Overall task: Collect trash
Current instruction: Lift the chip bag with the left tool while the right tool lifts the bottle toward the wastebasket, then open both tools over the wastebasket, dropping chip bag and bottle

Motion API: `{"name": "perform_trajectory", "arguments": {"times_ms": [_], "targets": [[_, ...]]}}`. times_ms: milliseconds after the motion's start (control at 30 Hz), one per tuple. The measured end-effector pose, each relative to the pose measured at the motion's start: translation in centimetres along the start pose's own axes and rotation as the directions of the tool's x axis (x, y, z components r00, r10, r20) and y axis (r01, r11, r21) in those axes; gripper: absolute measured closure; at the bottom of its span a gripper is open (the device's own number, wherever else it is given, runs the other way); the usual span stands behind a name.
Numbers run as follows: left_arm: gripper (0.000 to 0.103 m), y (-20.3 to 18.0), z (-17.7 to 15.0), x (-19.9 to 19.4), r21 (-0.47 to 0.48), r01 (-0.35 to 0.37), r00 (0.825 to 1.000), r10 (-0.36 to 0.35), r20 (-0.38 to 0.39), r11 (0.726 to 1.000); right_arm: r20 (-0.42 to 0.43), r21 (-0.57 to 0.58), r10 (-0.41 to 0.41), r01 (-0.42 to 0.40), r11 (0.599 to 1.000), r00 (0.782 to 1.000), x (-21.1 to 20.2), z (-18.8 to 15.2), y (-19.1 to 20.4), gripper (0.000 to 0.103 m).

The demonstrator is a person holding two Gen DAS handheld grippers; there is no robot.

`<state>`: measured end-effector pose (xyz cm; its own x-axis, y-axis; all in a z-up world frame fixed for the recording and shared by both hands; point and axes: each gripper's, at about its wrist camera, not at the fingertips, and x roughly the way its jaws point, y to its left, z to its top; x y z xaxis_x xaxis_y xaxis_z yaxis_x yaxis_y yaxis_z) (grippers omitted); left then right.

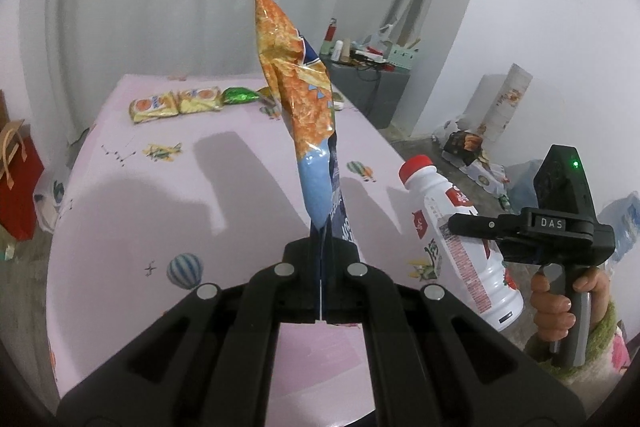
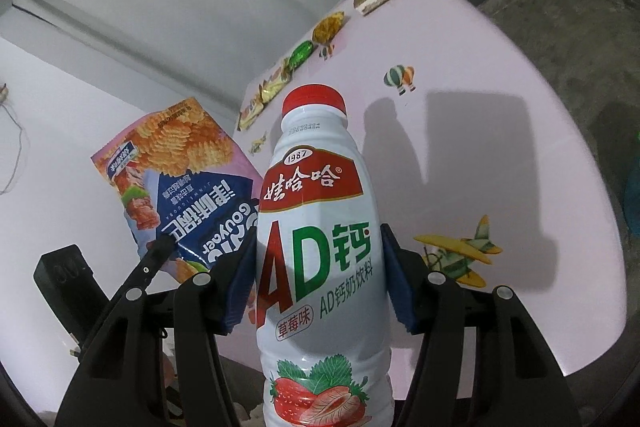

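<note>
**Bottle and bag held over the pink table**

Above the pink table [image 1: 120, 187], at twelve o'clock, the left gripper [image 1: 321, 259] pinches a chip bag [image 1: 298, 95] upright. At three o'clock, the right gripper [image 2: 320, 279] clamps a white bottle [image 2: 316, 247].

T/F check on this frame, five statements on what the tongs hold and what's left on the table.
1. The left tongs are shut on a chip bag. True.
2. The right tongs hold a green candy. False: they grip a white strawberry milk bottle.
3. The bottle's cap is blue. False: it is red.
4. Two yellow snack packets lie on the pink tablecloth. True.
5. The chip bag lies flat on the table. False: it is held up in the air.
</note>
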<state>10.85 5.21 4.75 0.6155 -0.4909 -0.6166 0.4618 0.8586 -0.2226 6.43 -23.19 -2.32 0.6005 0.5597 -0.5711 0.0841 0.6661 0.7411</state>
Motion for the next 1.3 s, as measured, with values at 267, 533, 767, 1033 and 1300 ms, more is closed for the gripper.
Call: {"name": "perform_trajectory", "arguments": {"times_ms": [267, 533, 767, 1033, 1300], "targets": [[0.103, -4.1, 0.7, 0.8, 0.063, 0.048, 0.999, -0.048, 0.008, 0.997, 0.089, 0.029, 0.0, -0.003, 1.0, 0.996, -4.8, -0.3, -2.1, 0.046], [0.103, -10.9, 1.7, 3.1, 0.161, 0.172, 0.985, -0.169, -0.031, 0.972, 0.236, 0.129, -0.054, 0.024, 0.991, 0.97, -11.9, -1.8, -6.7, 0.046], [0.103, -17.6, 3.0, 7.2, 0.189, 0.366, 0.929, -0.345, -0.135, 0.911, 0.374, 0.302, -0.212, 0.098, 0.948, 0.903, -19.5, -4.0, -12.9, 0.046], [0.103, -28.5, 1.2, 16.6, 0.263, 0.484, 0.849, -0.374, -0.373, 0.835, 0.418, 0.556, -0.415, 0.135, 0.82, 0.808, -24.6, -8.1, -22.8, 0.046], [0.103, -38.4, -3.3, 26.8, 0.404, 0.49, 0.814, -0.241, -0.528, 0.772, 0.382, 0.67, -0.457, 0.1, 0.736, 0.803, -24.4, -8.1, -31.6, 0.046]]}}
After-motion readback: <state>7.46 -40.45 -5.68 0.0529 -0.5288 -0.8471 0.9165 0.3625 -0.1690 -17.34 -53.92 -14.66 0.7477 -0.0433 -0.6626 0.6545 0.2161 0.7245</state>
